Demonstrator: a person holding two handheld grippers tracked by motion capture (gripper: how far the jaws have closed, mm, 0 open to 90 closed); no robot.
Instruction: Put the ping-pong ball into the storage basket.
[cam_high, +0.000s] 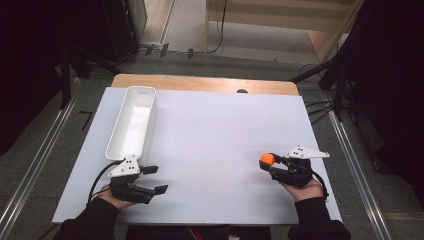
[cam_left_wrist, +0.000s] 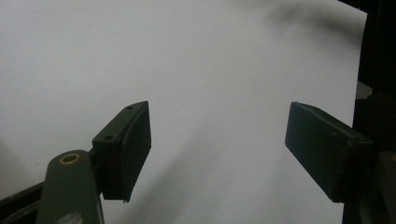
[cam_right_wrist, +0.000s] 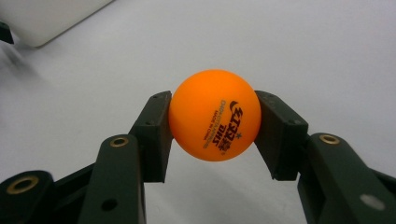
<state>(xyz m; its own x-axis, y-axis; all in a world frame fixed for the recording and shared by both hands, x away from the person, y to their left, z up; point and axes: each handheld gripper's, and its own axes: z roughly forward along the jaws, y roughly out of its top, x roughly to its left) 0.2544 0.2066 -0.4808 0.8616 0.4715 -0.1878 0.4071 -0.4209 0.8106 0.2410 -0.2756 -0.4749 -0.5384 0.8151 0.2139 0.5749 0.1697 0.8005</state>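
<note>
Orange ball (cam_right_wrist: 214, 115) clamped in right gripper (cam_right_wrist: 212, 126) fingers, print legible close-up; left gripper (cam_left_wrist: 217, 140) wide open.

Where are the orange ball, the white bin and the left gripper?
orange ball (cam_right_wrist: 214, 115): right gripper view, middle of its printed face.
white bin (cam_high: 114, 134): high view, its left wall.
left gripper (cam_high: 155, 179): high view, midway between its fingertips.

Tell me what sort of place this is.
Probably a lab or recording workspace: a white-covered table on grey carpet, dark stands around it, a white bin, and hand-held grippers, the right gripper clamping an orange ball.
</note>
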